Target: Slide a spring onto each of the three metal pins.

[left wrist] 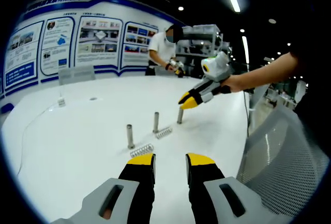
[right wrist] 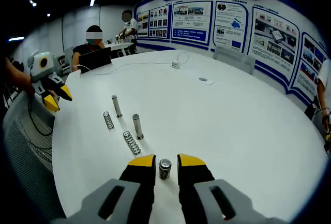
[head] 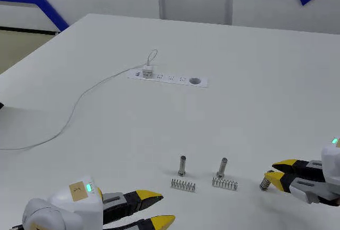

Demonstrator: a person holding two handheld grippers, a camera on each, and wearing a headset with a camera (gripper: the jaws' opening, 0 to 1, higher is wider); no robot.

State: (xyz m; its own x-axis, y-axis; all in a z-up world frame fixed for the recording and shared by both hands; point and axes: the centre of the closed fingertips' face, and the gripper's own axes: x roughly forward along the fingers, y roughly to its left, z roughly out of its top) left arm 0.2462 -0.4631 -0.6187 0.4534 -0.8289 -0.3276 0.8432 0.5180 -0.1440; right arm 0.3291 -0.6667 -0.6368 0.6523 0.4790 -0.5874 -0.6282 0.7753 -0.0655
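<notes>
Two bare metal pins (head: 182, 165) (head: 221, 167) stand upright near the table's front. A loose spring (head: 183, 185) (head: 224, 184) lies in front of each one. A third pin (head: 265, 182) stands to their right with a spring around it. My right gripper (head: 278, 170) is open, its yellow tips right at that pin. In the right gripper view the sprung pin (right wrist: 165, 168) stands between the open tips of the gripper (right wrist: 166, 162). My left gripper (head: 155, 209) hangs open at the lower left, short of the nearest spring (left wrist: 141, 150), with nothing between its fingers (left wrist: 143, 161).
A white power strip (head: 175, 79) with a plugged charger (head: 147, 71) and a trailing cable (head: 74, 108) lies mid-table. A grey chair (head: 195, 4) stands at the far edge. People (right wrist: 93, 45) sit and stand beyond the table. The table's rim (right wrist: 57, 146) runs close by.
</notes>
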